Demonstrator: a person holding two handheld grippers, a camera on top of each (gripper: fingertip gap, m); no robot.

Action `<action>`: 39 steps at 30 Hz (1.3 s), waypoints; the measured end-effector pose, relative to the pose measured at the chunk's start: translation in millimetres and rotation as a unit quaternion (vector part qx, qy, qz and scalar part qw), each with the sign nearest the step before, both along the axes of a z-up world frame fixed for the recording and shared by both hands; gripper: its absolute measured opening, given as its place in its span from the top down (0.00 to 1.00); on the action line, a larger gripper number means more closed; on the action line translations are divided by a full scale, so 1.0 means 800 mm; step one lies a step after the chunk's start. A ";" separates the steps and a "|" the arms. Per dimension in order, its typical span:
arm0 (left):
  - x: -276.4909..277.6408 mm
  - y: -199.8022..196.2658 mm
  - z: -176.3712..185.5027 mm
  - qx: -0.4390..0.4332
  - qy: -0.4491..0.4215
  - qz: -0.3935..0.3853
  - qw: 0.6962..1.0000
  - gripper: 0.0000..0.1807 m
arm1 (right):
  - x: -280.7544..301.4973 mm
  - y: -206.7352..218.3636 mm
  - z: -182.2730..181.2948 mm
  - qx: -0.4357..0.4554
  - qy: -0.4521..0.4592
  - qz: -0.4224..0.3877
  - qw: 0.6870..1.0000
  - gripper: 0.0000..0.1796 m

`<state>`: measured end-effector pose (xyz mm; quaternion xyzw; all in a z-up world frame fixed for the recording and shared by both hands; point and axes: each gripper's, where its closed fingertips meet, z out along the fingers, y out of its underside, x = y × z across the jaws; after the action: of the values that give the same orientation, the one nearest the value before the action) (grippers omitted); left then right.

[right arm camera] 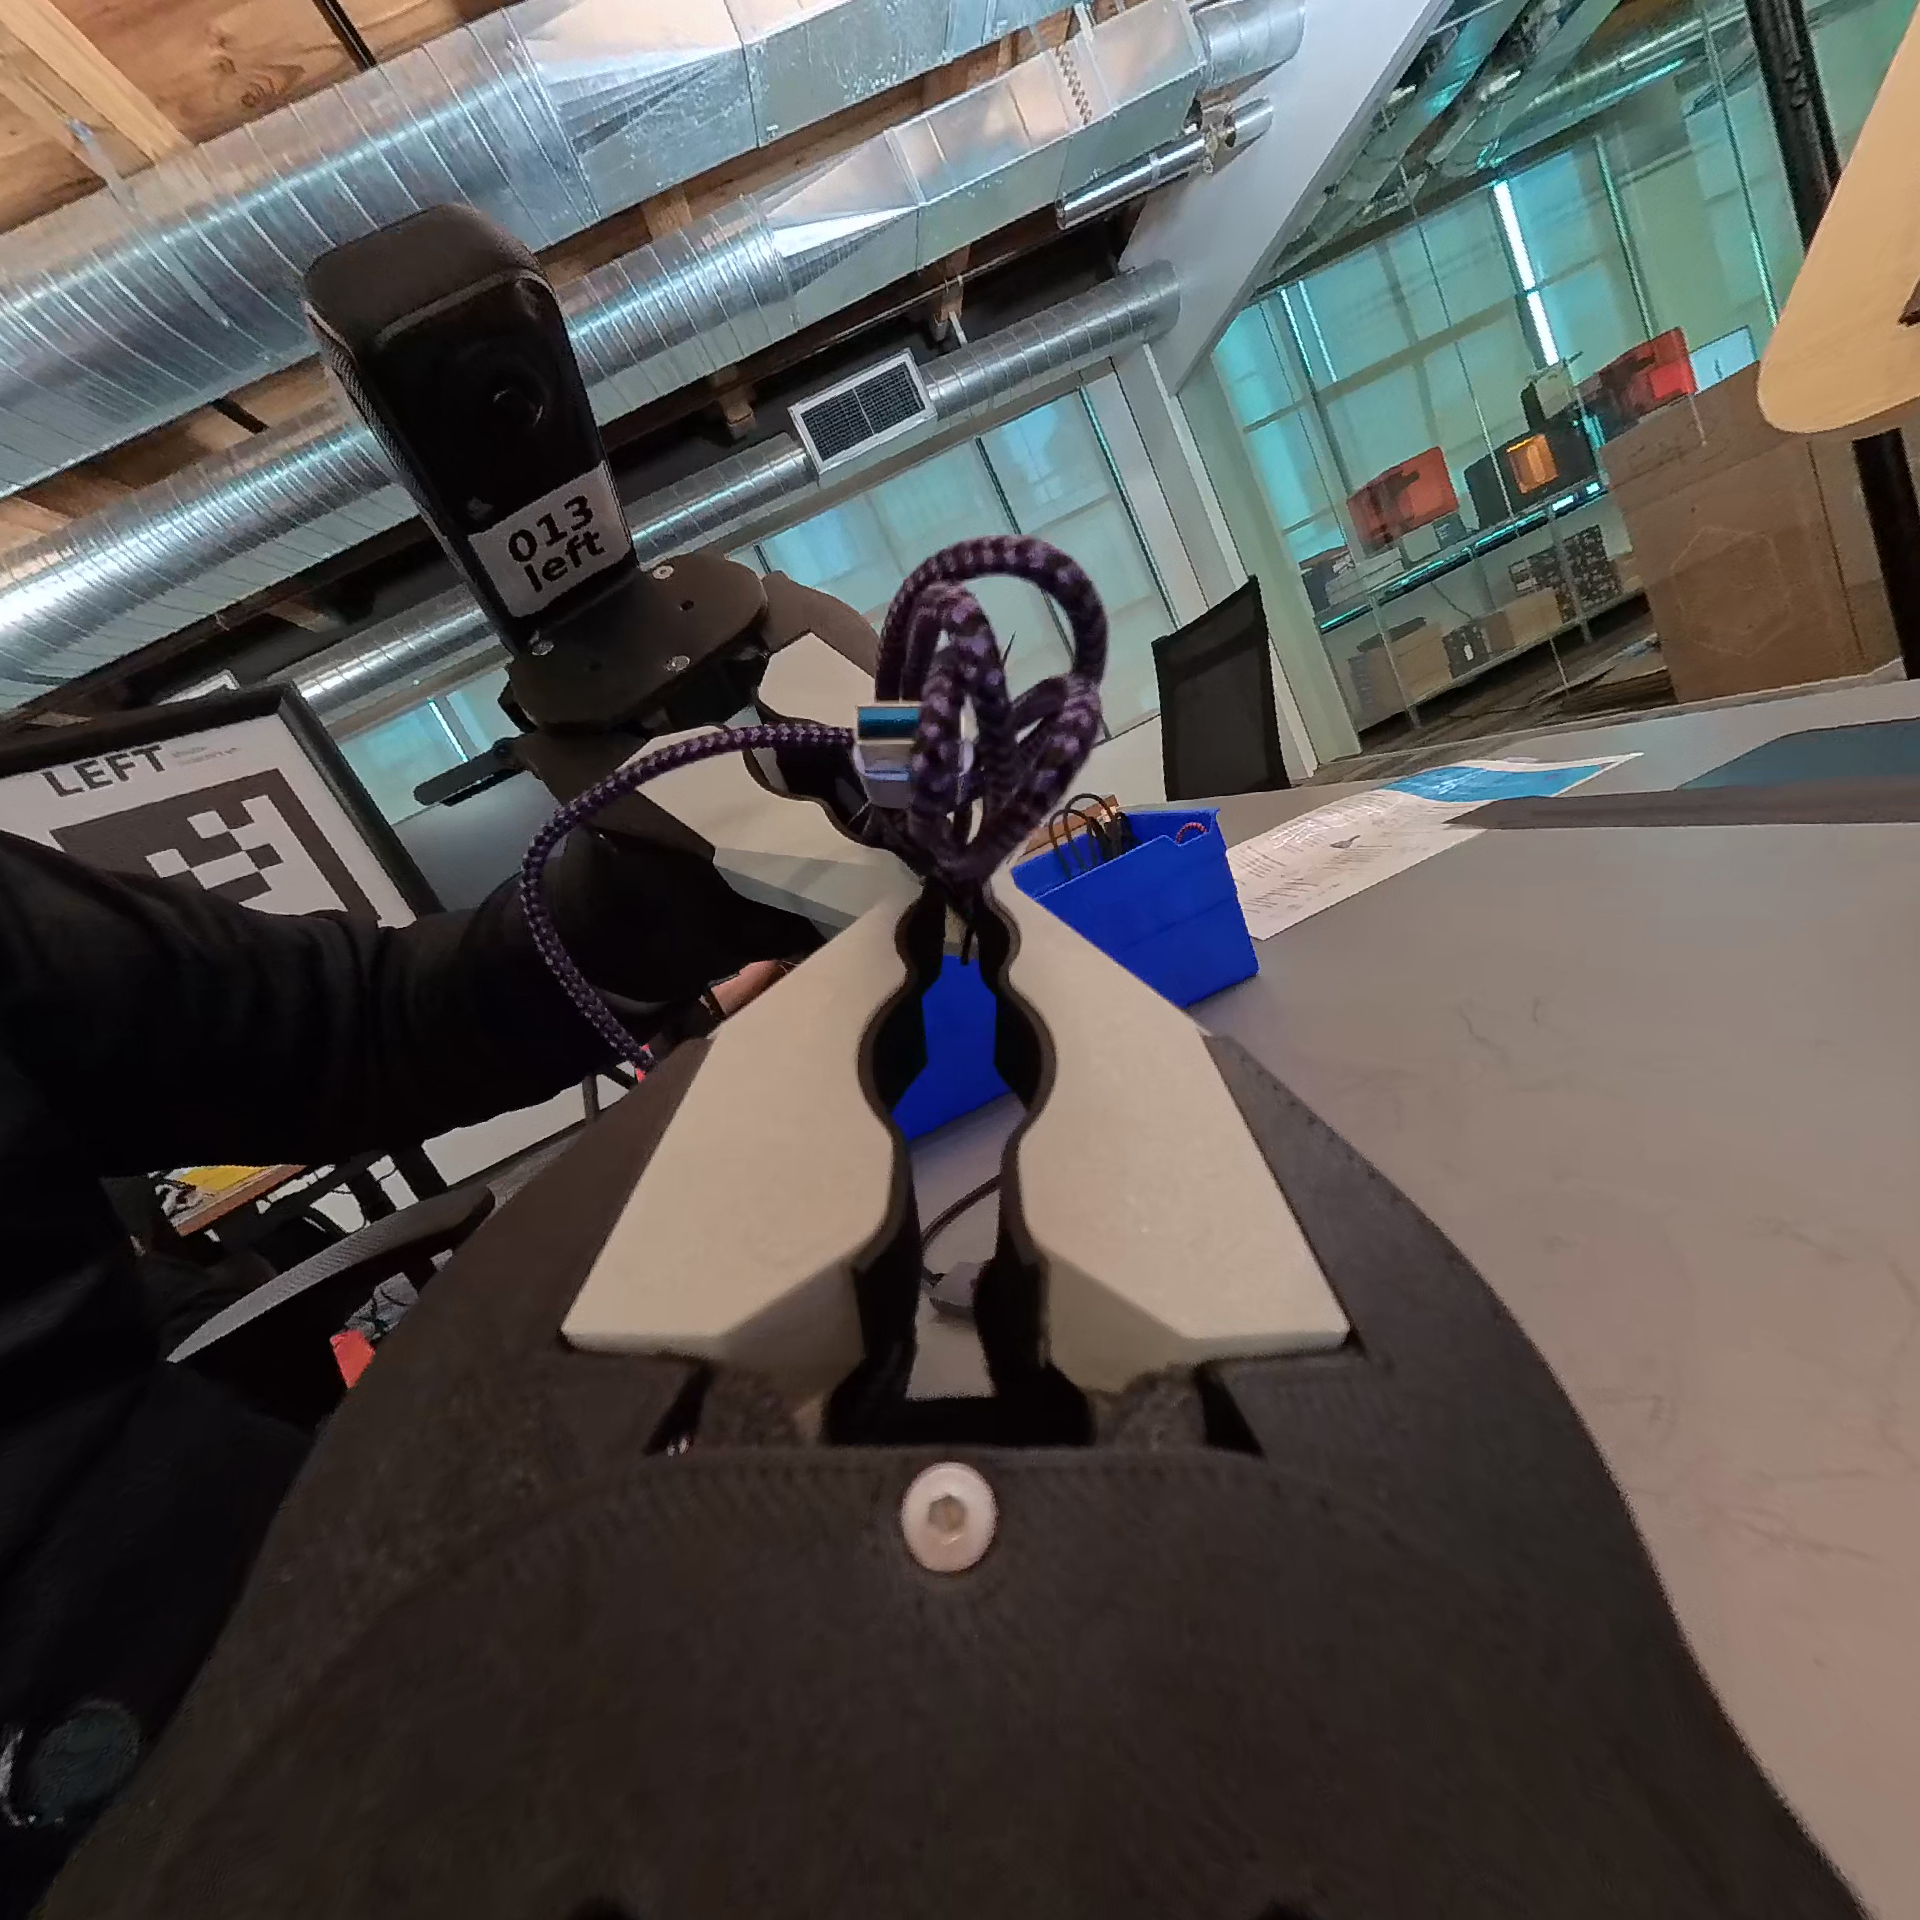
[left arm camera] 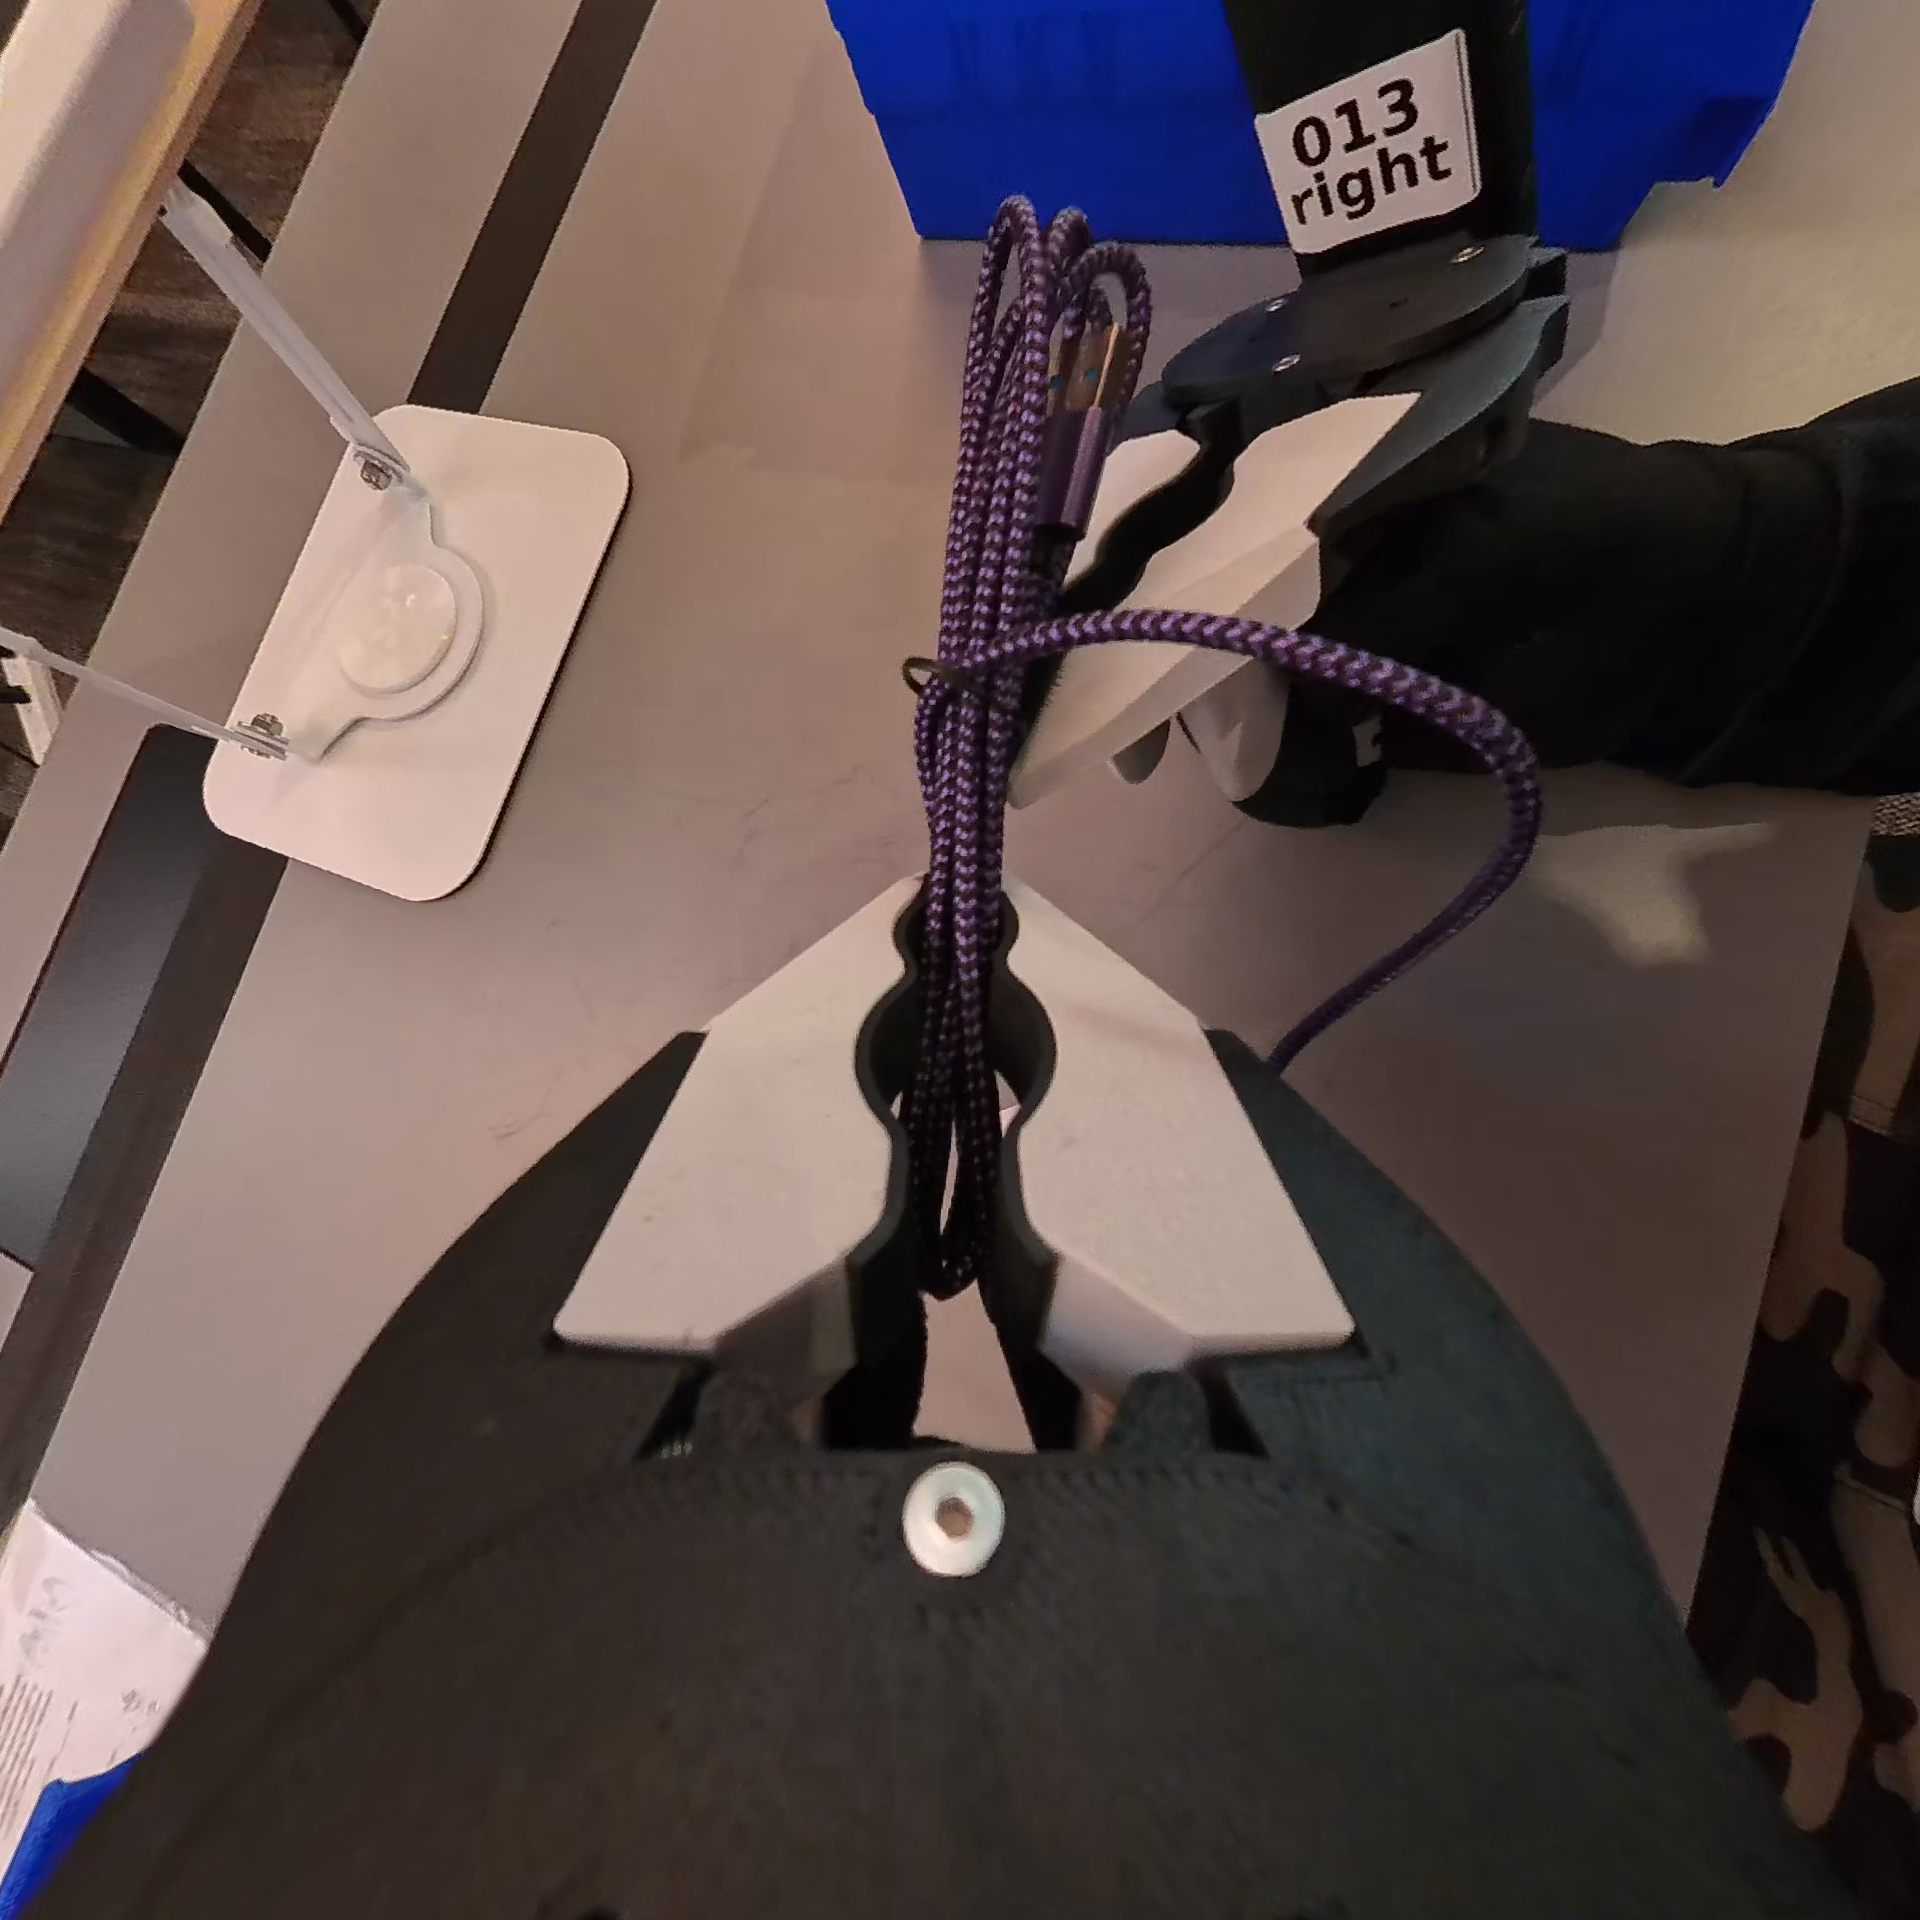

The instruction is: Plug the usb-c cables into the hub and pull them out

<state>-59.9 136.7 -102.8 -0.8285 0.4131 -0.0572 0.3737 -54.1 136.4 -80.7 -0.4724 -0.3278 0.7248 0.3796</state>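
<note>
The coiled purple-and-black braided cable, bound by a thin black tie, is held above the grey tabletop. Its long axis runs straight forward out of the left gripper, whose white jaws are clamped together on the near end of the coil. The right gripper comes in from the right of the coil, across that axis, at the tie; in the right wrist view its jaws are nearly together at the tips, apparently pinching the tie or a strand, though the contact is not clear. A metal-tipped plug lies against the far end of the coil. One loose strand arcs right of the coil and drops below. No hub is in view; the blue plastic bin stands beyond the coil. Judgement: the right gripper is nearer the tie and the plug, so freeing an end falls to it.
</note>
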 end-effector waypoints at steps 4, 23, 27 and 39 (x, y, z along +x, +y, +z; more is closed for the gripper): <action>0.001 0.000 0.000 -0.002 -0.005 -0.003 1.000 0.98 | 0.000 0.000 0.000 0.008 -0.002 -0.005 1.000 0.99; 0.004 0.004 -0.001 0.023 0.027 -0.004 0.999 0.99 | 0.005 0.000 0.009 0.016 0.010 -0.015 1.000 0.98; 0.003 0.005 0.004 0.028 0.020 -0.003 0.999 0.98 | 0.003 0.002 0.005 0.011 0.002 -0.016 1.000 0.99; 0.000 0.007 0.006 0.034 0.025 0.000 0.999 0.98 | 0.004 0.006 0.002 0.001 -0.002 -0.015 1.000 0.90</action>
<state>-60.0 142.3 -98.3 -0.8168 0.4237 -0.0221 0.3908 -51.1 141.1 -79.4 -0.4783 -0.3223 0.7174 0.3908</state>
